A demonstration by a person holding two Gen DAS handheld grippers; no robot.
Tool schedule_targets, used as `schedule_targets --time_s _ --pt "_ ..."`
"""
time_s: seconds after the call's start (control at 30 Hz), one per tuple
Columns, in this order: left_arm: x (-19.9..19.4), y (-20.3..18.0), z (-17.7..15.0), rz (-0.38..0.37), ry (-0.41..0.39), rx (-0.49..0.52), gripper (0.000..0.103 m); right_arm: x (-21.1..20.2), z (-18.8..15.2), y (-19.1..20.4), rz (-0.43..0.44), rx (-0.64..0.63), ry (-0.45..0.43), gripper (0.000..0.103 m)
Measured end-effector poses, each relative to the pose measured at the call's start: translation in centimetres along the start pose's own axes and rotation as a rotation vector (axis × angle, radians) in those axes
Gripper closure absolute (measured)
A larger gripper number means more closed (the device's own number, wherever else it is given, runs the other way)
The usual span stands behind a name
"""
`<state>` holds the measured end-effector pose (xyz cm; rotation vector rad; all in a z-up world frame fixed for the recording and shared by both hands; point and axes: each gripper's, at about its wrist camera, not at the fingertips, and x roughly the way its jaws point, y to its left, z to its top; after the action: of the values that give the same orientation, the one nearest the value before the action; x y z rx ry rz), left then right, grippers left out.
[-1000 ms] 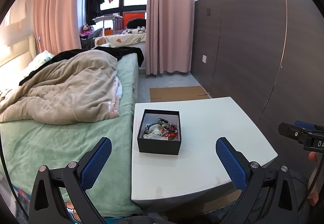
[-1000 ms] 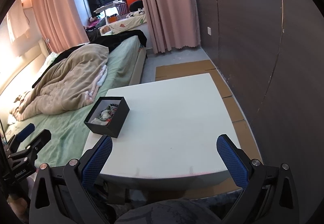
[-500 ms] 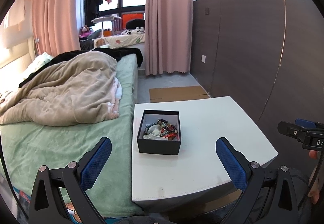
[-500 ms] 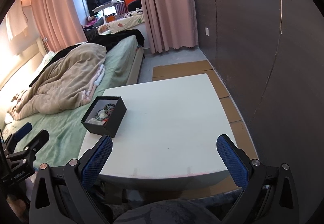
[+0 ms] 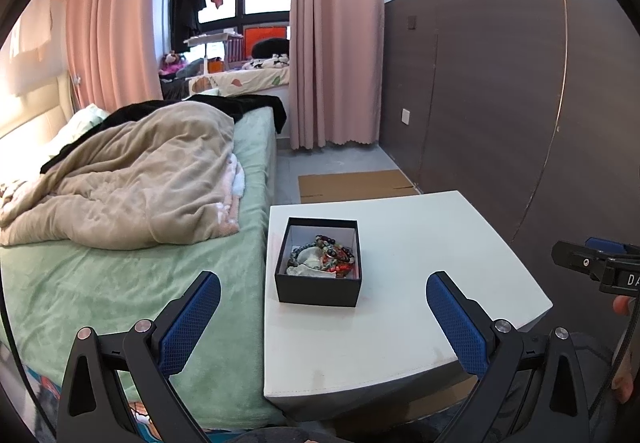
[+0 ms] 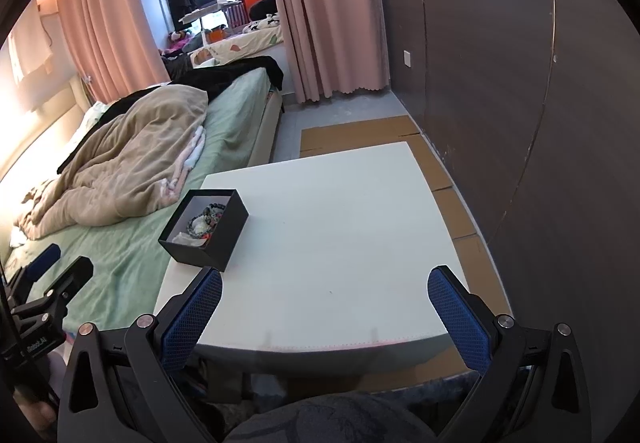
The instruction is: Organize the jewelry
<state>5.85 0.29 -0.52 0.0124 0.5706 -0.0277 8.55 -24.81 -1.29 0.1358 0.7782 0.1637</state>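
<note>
A small black box with no lid stands on the left part of the white table. A tangle of beaded bracelets and other jewelry fills it. My left gripper hangs open in front of the box, short of the table's near edge, holding nothing. In the right wrist view the same box lies ahead to the left with the jewelry inside. My right gripper is open over the table's near edge, empty.
A bed with a green sheet and a beige quilt borders the table on the left. A dark panelled wall runs along the right. Cardboard sheets lie on the floor beyond the table. Pink curtains hang at the back.
Both grippers have drifted slightly closer to the table; the box looks a little larger in each view. Both stay open, and nothing has been picked up.
</note>
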Motion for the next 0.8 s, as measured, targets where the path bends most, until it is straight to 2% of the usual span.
schedule_targets --time_s 0.8 --pt "-0.17 0.22 0.01 0.003 -0.011 -0.011 0.001 0.25 0.05 -0.35 -0.010 0.003 0.001 0.000"
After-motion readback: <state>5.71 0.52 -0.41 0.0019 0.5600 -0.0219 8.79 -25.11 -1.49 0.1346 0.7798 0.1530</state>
